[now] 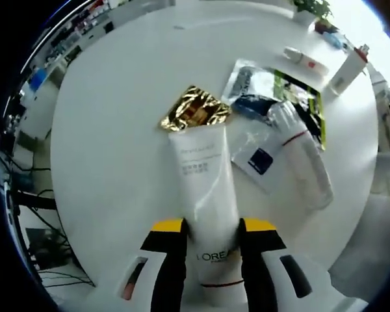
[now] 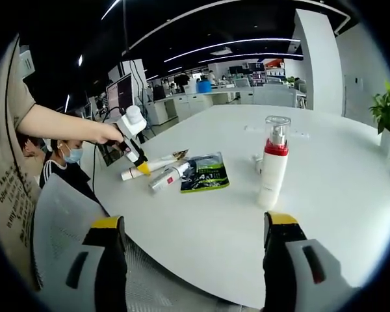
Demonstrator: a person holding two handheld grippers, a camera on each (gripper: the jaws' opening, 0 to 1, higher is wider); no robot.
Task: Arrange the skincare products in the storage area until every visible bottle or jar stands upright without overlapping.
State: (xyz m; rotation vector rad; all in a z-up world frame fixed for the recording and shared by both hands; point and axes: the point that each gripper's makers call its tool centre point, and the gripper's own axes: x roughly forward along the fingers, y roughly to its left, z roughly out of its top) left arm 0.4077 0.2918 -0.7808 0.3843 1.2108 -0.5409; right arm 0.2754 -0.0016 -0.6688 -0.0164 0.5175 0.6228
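The left tongs pinch a white tube lying flat on the white desk, beside a fallen bottle and packets. The right tongs are spread, well apart from an upright pump bottle.

White tube: "L'ORÉAL" near its cap end, between the jaws
Tube's upper print: too small to read

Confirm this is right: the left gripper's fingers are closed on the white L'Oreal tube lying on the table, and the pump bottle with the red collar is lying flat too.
Not quite. The pump bottle stands upright, as the right gripper view shows. The rest holds: the left gripper grips the L'Oreal tube lying on the table.
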